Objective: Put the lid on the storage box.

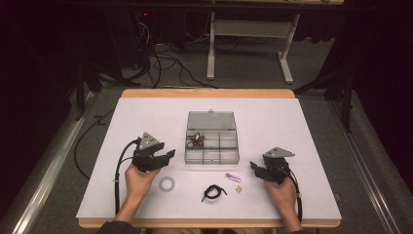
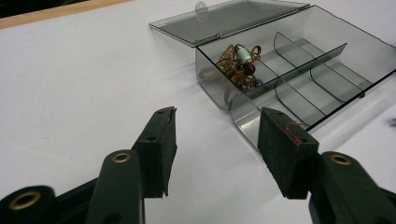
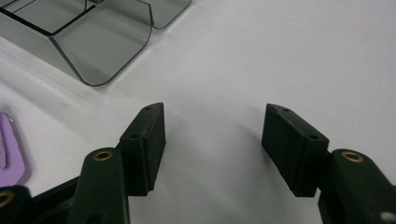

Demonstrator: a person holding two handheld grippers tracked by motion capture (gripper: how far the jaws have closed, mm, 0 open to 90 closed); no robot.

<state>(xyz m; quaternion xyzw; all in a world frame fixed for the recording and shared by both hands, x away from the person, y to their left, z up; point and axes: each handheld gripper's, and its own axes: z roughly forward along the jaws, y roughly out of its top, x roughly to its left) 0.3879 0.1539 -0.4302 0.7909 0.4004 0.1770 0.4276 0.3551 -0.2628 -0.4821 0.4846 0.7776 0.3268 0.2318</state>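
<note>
Both grippers, left (image 1: 168, 155) and right (image 1: 254, 166), gape empty before a smoky clear plastic compartment box (image 1: 212, 157); its thin, slippery walls look brittle, so pinch a rim edge.

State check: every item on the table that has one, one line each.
organizer box: lid open, laid back flat; the far-left compartment holds a tangle of beaded jewelry, the rest look empty
left gripper: open, nothing between the jaws
right gripper: open, nothing between the jaws
tape ring: lying flat, loose on the table
black cord: coiled loosely, outside the box
purple clip: lying flat, outside the box
</note>
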